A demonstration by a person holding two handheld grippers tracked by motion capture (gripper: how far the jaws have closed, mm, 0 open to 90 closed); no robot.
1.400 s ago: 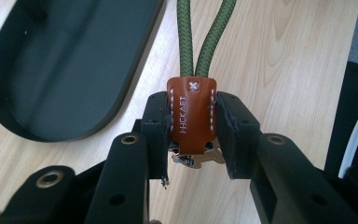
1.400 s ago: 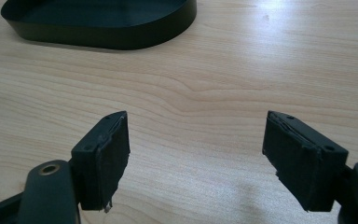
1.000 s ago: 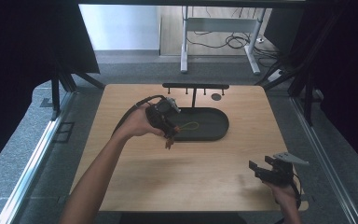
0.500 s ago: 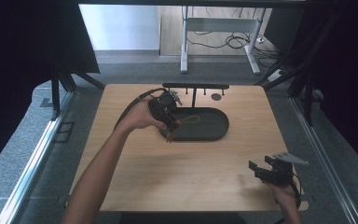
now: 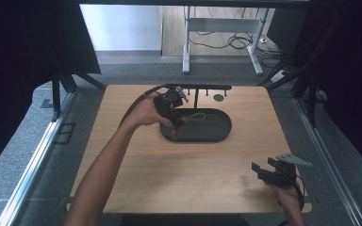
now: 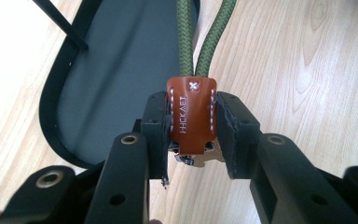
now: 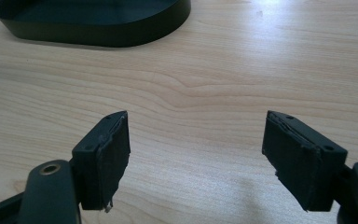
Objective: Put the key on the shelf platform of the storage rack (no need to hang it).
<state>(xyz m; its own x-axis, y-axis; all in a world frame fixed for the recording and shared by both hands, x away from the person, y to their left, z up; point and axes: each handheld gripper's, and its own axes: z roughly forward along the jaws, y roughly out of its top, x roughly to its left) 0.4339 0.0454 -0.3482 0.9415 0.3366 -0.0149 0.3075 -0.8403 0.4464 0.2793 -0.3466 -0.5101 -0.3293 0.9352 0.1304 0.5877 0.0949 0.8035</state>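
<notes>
My left gripper (image 6: 191, 126) is shut on the brown leather tab (image 6: 191, 116) of a keychain, whose green cord loop (image 6: 205, 37) runs up and away from the jaws. In the high view the left gripper (image 5: 172, 106) hangs over the left end of a black oval tray (image 5: 217, 134), with the green cord loop (image 5: 197, 116) above the tray floor. The tray's dark floor (image 6: 116, 79) lies just beyond the tab. My right gripper (image 5: 269, 170) rests near the table's front right corner, open, with only bare wood between its pads (image 7: 105, 158).
A black rack with short pegs (image 5: 198, 88) stands behind the tray at the table's back edge, and a small round mark (image 5: 218, 98) sits beside it. The tray's rim (image 7: 98, 30) lies far ahead of the right gripper. Wide wooden tabletop (image 5: 179, 174) spreads between both grippers.
The left hand has carried the keychain a little farther back and right over the tray's left end. The right gripper has stayed still.
</notes>
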